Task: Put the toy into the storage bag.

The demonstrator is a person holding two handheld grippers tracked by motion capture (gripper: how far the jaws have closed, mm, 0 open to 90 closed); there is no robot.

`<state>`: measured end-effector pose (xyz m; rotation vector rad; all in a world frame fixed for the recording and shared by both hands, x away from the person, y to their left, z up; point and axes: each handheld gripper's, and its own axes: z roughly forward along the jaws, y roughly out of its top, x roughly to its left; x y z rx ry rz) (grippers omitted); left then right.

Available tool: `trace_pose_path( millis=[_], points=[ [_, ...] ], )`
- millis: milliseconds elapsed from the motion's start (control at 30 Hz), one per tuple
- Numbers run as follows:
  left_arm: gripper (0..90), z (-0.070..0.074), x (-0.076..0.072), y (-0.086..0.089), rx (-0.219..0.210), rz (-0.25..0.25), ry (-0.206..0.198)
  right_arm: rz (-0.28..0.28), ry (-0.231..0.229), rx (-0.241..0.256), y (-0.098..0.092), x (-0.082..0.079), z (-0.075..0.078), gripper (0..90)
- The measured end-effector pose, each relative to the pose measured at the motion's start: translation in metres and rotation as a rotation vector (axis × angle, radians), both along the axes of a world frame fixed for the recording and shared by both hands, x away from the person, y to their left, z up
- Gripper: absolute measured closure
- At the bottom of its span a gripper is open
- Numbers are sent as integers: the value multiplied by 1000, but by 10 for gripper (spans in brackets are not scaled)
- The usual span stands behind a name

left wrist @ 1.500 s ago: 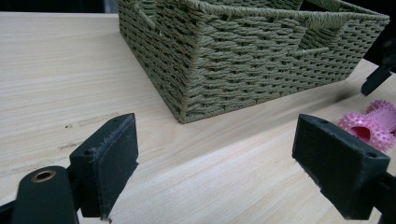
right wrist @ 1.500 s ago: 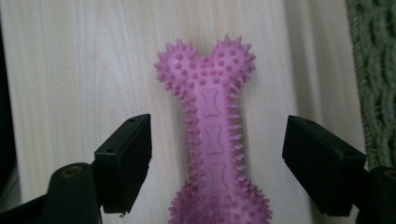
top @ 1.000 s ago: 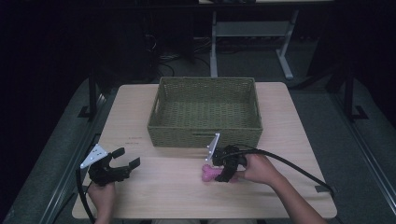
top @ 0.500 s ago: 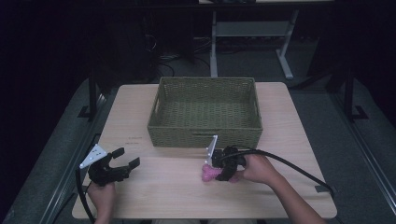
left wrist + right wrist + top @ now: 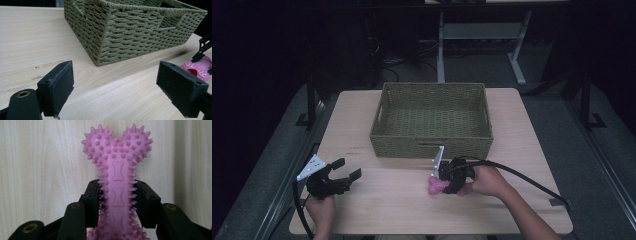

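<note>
A pink spiked bone-shaped toy (image 5: 117,177) lies on the wooden table, and my right gripper (image 5: 117,203) is shut on its shaft, one jaw on each side. From the high view the right gripper (image 5: 443,181) holds the toy (image 5: 433,186) just in front of the green woven basket (image 5: 430,142). My left gripper (image 5: 343,175) rests open near the table's front left, with nothing between its jaws. In the left gripper view (image 5: 117,87) the basket (image 5: 130,32) stands ahead and the toy (image 5: 196,71) shows at the right edge.
The basket's inside looks empty in the high view. The table (image 5: 377,210) has bare wood between the two grippers. A black cable (image 5: 522,177) trails from the right gripper across the table's right side. A metal desk frame (image 5: 477,35) stands on the floor behind.
</note>
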<state>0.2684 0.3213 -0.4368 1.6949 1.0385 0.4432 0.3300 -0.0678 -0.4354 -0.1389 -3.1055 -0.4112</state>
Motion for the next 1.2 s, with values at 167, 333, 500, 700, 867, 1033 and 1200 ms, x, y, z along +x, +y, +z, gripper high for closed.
trace_pose_path(
  millis=[167,333,500,700,867,1033,1200],
  points=[
    [139,0,0,0,0,0,0,3,5,-7,-1,0,1,582],
    [139,0,0,0,-1,0,1,-2,13,10,-3,2,7,583],
    [139,0,0,0,-1,-1,1,-13,12,47,-9,4,20,583],
    [139,0,0,-1,1,-3,2,-25,17,93,-18,7,37,583],
    [139,0,0,-1,5,-5,2,-30,5,94,-22,8,50,584],
    [139,0,0,-1,3,-6,2,-23,-11,109,-21,11,66,584],
    [139,0,0,0,1,-4,0,-23,-5,136,-21,15,79,583]
  ],
)
